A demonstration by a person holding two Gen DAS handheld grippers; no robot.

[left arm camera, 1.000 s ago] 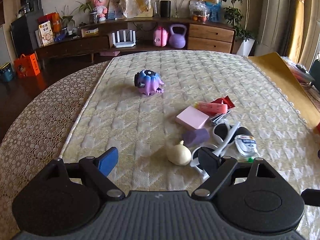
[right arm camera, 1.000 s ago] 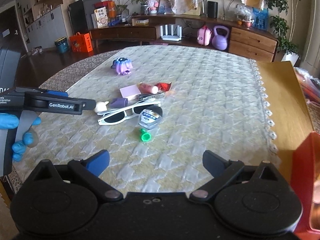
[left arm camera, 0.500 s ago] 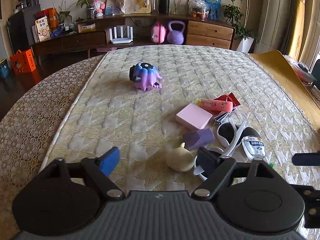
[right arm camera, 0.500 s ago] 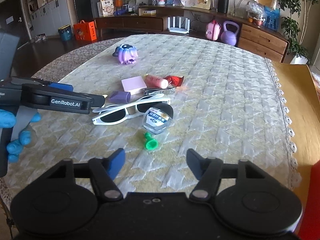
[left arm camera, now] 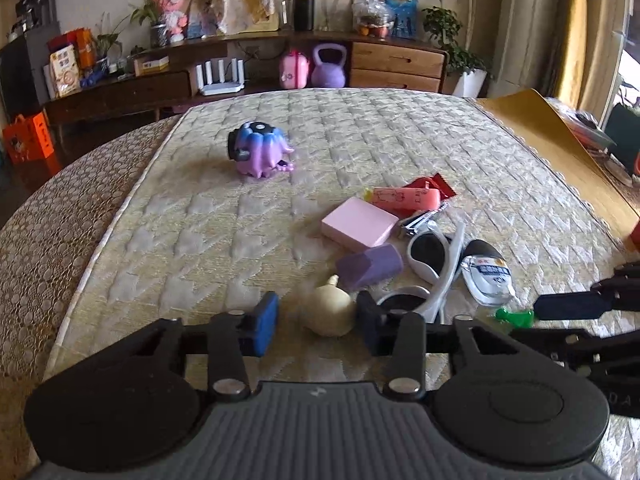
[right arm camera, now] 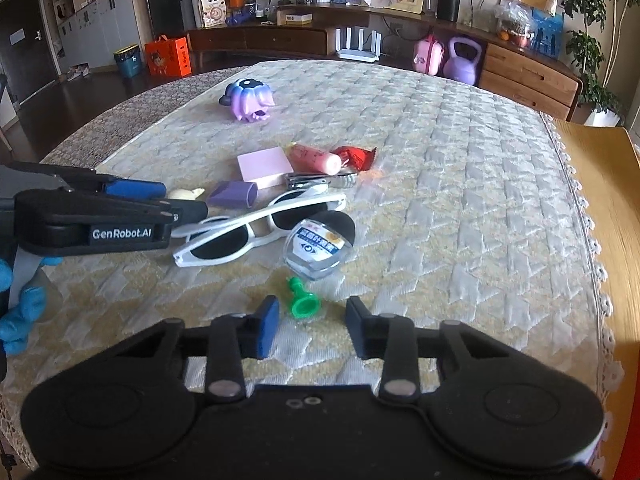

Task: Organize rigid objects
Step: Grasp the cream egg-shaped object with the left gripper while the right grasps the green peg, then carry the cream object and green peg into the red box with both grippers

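Pre-grasp on both sides: left gripper [left arm camera: 316,322] low and level over the table, fingers apart around the cream garlic-shaped piece [left arm camera: 330,314], right gripper [right arm camera: 308,326] likewise spread at the near green pawn [right arm camera: 303,304]; next: close squarely, then lift clear of the sunglasses [right arm camera: 260,232].

Sunlit room: dark wooden sideboard [right arm camera: 280,38], potted plant [right arm camera: 596,8], yellow curtains [left arm camera: 580,20].

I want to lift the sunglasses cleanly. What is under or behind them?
The white sunglasses lie on the quilted cloth; nail clippers sit just behind them. One arm crosses the clear bottle's black cap. Beneath the lenses is hidden.
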